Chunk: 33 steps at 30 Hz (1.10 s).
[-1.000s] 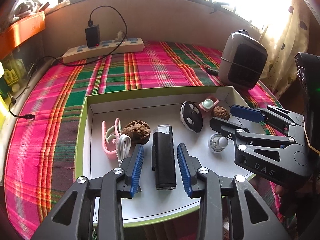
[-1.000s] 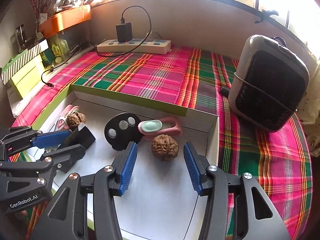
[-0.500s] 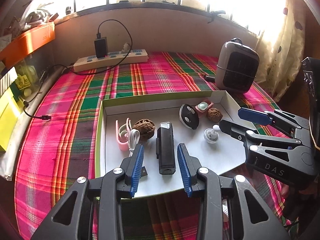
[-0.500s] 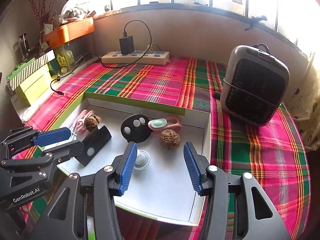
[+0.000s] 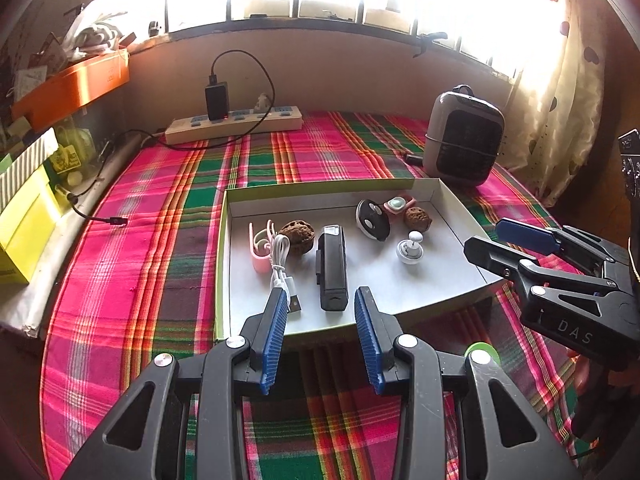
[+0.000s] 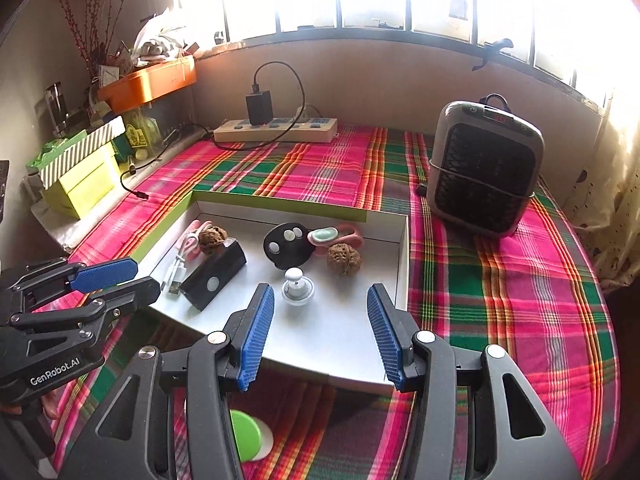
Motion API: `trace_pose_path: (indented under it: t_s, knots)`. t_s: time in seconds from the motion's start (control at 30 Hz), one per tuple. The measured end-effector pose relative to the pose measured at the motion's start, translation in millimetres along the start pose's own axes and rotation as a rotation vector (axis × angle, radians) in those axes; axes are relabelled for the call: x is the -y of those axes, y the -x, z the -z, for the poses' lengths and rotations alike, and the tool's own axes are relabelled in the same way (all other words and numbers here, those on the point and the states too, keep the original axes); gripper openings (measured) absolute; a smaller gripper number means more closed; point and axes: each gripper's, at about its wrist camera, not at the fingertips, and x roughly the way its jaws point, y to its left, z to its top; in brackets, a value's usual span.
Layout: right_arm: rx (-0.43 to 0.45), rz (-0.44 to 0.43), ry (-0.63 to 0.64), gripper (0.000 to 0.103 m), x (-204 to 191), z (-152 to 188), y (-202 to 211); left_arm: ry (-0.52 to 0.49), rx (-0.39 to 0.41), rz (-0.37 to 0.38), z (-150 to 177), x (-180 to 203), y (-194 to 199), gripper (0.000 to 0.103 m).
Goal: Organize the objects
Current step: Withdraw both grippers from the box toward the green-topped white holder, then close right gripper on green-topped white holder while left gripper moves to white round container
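Both grippers have pulled back from the shallow box (image 5: pixel 460 208), which now sits farther away on the plaid cloth (image 5: pixel 160 280). Left gripper (image 5: pixel 322 334) and right gripper (image 6: pixel 320 332) hang wide apart, holding nothing. Inside the box lie a black case (image 5: pixel 332 268), two walnuts and a white cable (image 5: pixel 280 264).

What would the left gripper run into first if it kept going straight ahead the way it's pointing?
Most likely the black rectangular device lying lengthwise in the white tray. It lines up with the gap between the open left gripper fingers. Depth is unclear, and the gripper may first cross the tray's near rim.
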Motion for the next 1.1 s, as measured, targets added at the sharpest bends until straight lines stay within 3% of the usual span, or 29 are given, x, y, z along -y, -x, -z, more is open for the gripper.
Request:
trace_pose_path:
  t_s: [0.27, 0.6, 0.77, 1.1]
  knots:
    - [0.002, -0.021, -0.007, 0.050, -2.9, 23.3, 29.1, 0.028, 0.015, 0.043, 17.9, -5.3, 19.3, 0.033]
    - [-0.027, -0.065, 0.006, 0.050, -16.5, 57.1, 46.4, 0.073, -0.045, 0.122, 40.4, -5.8, 20.4, 0.033]
    - [-0.048, -0.086, 0.018, 0.057, -25.7, 64.2, 43.4, 0.085, -0.065, 0.140, 46.8, -6.5, 19.7, 0.033]
    - [-0.083, -0.084, 0.018, 0.057, -32.4, 70.1, 22.7, 0.091, -0.097, 0.160, 53.4, -8.8, 15.9, 0.033]
